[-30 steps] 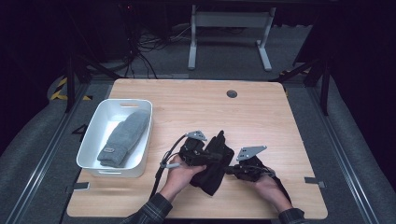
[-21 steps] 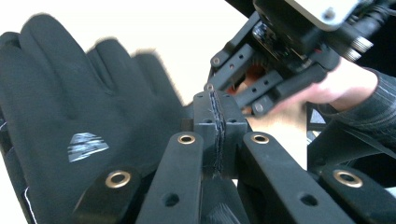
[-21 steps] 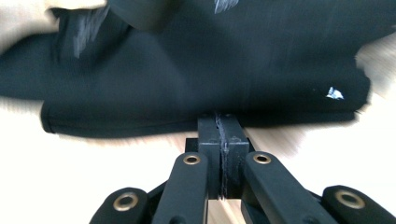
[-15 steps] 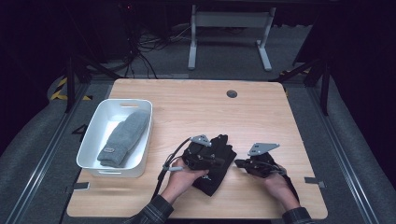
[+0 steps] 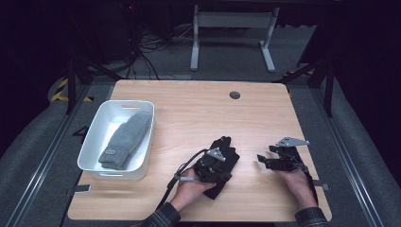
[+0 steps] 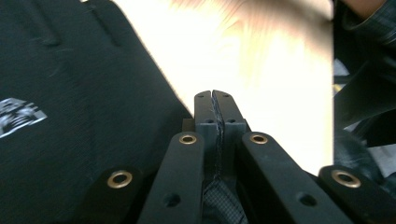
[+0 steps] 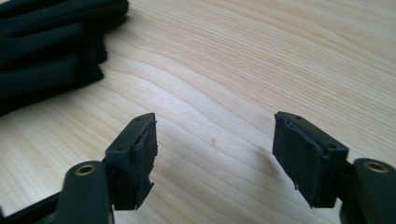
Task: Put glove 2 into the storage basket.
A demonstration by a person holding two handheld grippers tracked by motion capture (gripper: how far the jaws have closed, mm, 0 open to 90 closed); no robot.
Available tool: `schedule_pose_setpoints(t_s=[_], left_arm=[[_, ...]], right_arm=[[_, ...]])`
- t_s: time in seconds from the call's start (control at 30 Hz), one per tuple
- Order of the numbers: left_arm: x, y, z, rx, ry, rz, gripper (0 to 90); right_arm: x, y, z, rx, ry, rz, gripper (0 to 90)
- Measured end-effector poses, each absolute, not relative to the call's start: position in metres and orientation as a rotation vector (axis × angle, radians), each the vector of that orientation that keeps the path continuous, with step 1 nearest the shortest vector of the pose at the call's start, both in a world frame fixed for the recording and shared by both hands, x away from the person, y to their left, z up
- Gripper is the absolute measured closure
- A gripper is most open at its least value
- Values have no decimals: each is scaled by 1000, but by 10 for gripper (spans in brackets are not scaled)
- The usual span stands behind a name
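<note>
Right gripper (image 5: 265,161) away from black glove (image 5: 226,150)

Black glove (image 6: 70,116) cropped (tabletop (image 6: 261,51) blurred)

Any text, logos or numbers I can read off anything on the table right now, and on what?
Nothing reads clearly.
White print on the black glove, in the left gripper view: too blurred to read.
Small patch at the cuff of the grey mitten in the white bin: too small to read.
The table bears no writing.
</note>
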State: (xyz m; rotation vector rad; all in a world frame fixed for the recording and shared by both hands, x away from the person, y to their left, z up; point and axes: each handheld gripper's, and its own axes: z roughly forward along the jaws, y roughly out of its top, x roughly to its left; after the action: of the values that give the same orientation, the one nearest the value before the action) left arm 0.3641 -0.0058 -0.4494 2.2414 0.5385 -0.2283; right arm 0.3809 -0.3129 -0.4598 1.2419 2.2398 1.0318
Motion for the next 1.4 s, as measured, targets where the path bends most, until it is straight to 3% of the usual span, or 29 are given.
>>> schedule_pose_setpoints(t_s=[0.77,0.87,0.97,1.03,1.23,1.4], left_arm=[[381,49,-439,2361,647,-10,897],[380,49,-435,2362,630,3,862],[380,50,-429,2369,604,23,771],[382,49,-424,2378,580,50,607],[393,43,-418,2414,520,75,310],[404,36,-419,2411,497,84,183]], right_arm=[[383,-309,-469,1212,2240,965,168],[383,-309,-469,1212,2241,965,164],[383,-309,-469,1215,2239,962,160],[383,-309,-469,1215,2239,960,160],[383,-309,-469,1216,2238,959,159],[383,-309,-469,1217,2238,960,159]])
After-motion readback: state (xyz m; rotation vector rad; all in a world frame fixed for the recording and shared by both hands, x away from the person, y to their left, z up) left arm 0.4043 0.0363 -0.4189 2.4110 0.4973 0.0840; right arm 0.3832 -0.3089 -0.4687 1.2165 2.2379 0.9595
